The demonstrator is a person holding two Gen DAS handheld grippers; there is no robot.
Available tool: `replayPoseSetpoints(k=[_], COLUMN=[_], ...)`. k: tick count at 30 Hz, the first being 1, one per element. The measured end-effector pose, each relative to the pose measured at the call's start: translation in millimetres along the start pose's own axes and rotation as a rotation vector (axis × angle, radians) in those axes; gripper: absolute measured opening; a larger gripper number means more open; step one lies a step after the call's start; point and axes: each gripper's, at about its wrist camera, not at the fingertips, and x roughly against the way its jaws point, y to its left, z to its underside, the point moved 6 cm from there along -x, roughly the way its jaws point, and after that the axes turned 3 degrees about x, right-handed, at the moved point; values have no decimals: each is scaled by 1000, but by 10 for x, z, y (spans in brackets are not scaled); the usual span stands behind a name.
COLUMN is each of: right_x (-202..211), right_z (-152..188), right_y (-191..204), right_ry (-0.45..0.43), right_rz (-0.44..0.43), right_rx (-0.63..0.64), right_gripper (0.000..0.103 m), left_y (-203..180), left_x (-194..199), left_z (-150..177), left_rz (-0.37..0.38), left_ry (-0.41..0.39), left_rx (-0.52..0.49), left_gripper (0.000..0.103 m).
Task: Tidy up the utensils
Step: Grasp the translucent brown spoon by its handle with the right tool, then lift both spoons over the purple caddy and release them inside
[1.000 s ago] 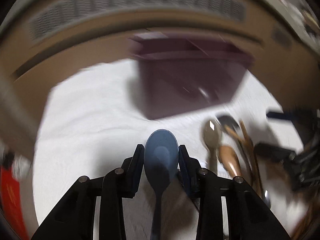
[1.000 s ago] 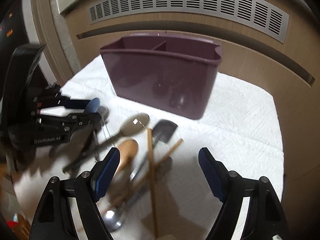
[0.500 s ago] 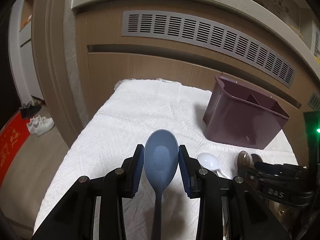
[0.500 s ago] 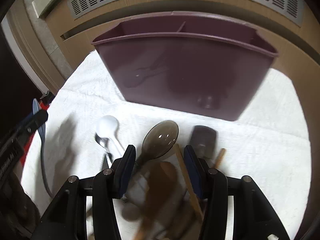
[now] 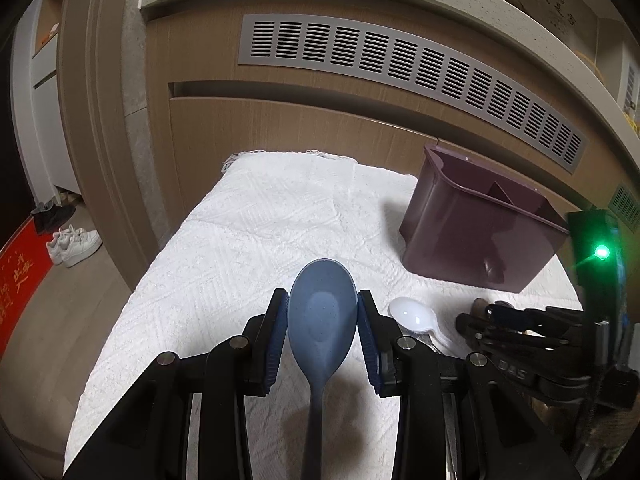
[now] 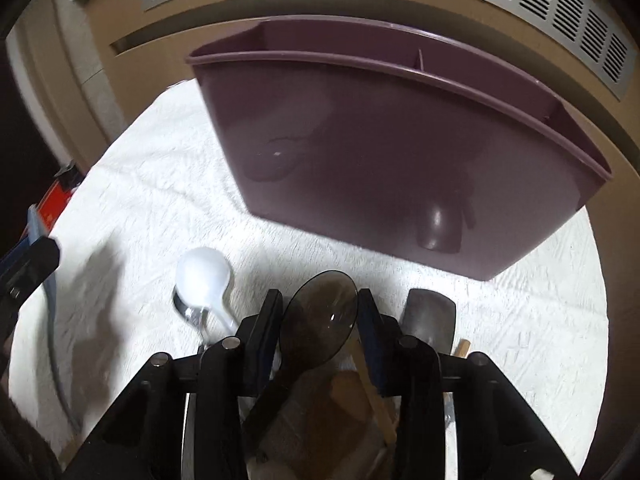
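My left gripper [image 5: 322, 316] is shut on a blue spoon [image 5: 320, 320] and holds it above the white cloth [image 5: 248, 248], left of the purple utensil caddy [image 5: 476, 236]. My right gripper [image 6: 318, 320] is shut on a translucent brown spoon [image 6: 320, 312], low over the utensil pile in front of the caddy [image 6: 392, 160]. The caddy has a divider and looks empty. A white spoon [image 6: 204, 276] lies on a metal spoon to the left. A dark spatula [image 6: 430, 316] and wooden sticks [image 6: 462, 348] lie right of the right gripper.
A wooden cabinet with a grey vent grille [image 5: 400, 68] stands right behind the table. The right gripper shows at the right edge of the left wrist view [image 5: 532, 328]. White shoes [image 5: 74, 240] and a red mat lie on the floor at left.
The right gripper dropped to the pile and shut on the brown spoon. The left gripper lifted the blue spoon up and away to the left.
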Motion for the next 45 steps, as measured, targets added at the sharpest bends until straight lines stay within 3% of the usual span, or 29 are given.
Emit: replayPoseSetpoints(k=[5,11,17,23,27,33,38,45], right_x=[370,885,1514,2194,2555,3022,3001,2174], right_z=[61,89,81,-192,-449,-948,-1310,-1561], right_y=[-81,-162,-303,-424,-500,-687,-754,-976], right_ry=[-76,-182,-340,-505,-563,-660,-685,-543], right_rz=[-43,-85,-71,-38,-35,56,126,84], right_rx=[35,49,78,131,166,183,201,137], right_gripper=[33,33,27,25,24,23,22,22], left_y=[-123,-413,-827,-1276,-1502,-1776,-1913,-1854], left_x=[131,365,786,1136,1245,1346,1080,45], left_z=[-15,-4,-181,-741,-1194,-1832,-2055,-1860], left_rz=[25,135,219,232,277,289,267,255], left_ry=[-1,15,-51,-195,-230,-316,-292,-90], left_rx=[-14,-20,-88,-181,-193,-231,-286,-257], left_gripper=[35,35,35,35,35,35,35,35])
